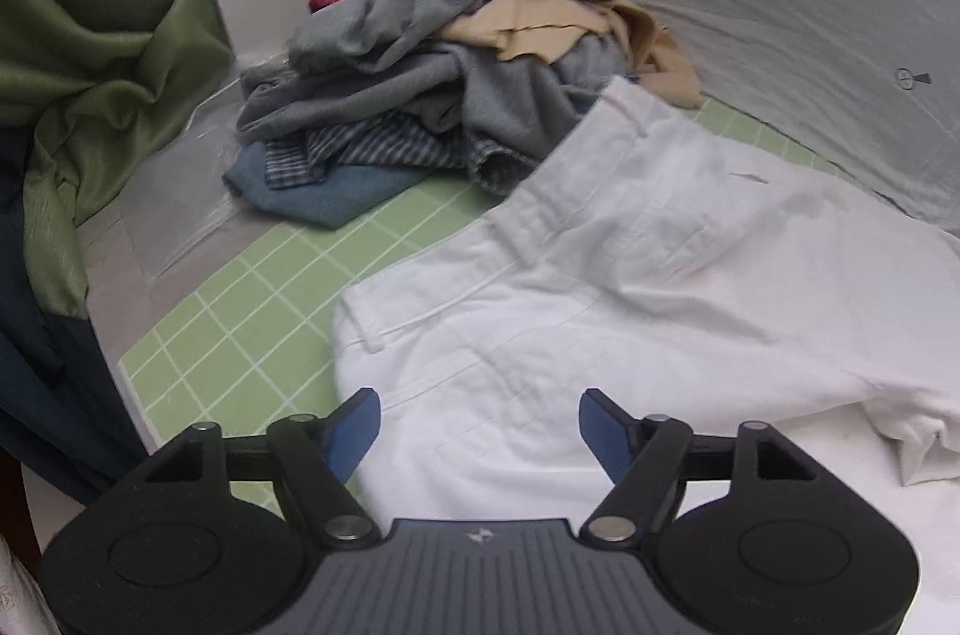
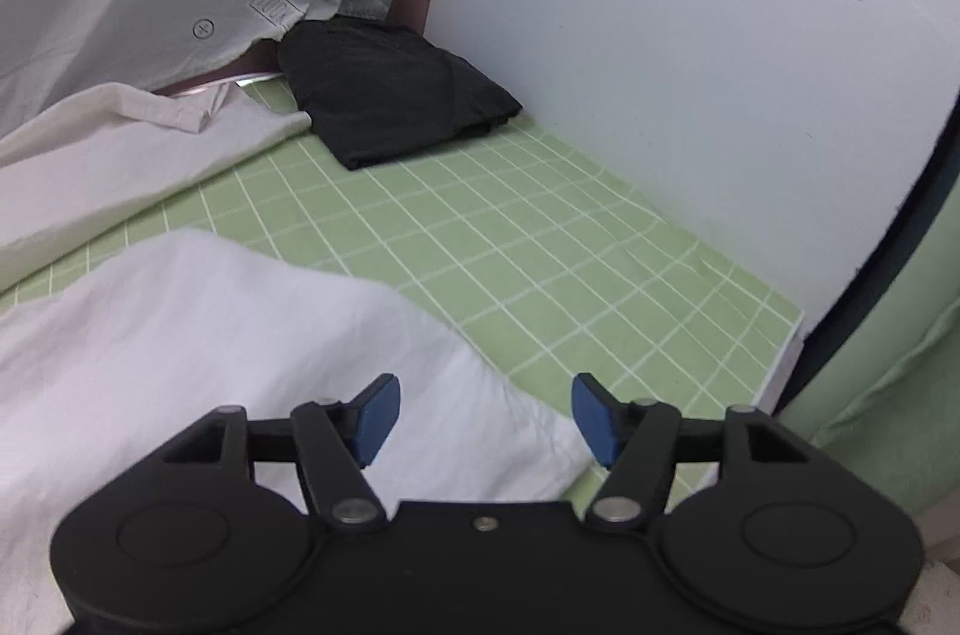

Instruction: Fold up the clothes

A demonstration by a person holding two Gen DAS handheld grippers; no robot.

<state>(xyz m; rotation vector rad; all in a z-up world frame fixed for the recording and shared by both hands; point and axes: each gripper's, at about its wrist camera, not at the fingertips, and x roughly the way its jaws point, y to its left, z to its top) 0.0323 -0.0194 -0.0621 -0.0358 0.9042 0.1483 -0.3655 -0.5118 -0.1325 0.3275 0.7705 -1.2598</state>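
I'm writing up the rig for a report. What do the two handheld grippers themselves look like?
Both look alike: black linkage arms with silver pivot pins, two round black discs at the base, and blue pads on the fingertips. The left gripper has a grey ribbed centre plate with a small white logo. The right gripper has a plain black centre plate with one small screw. No cables, hands or sleeves show.

Two black claws (image 1: 480, 431) (image 2: 485, 419), blue fingertip pads (image 1: 354, 431), silver pivot screws.
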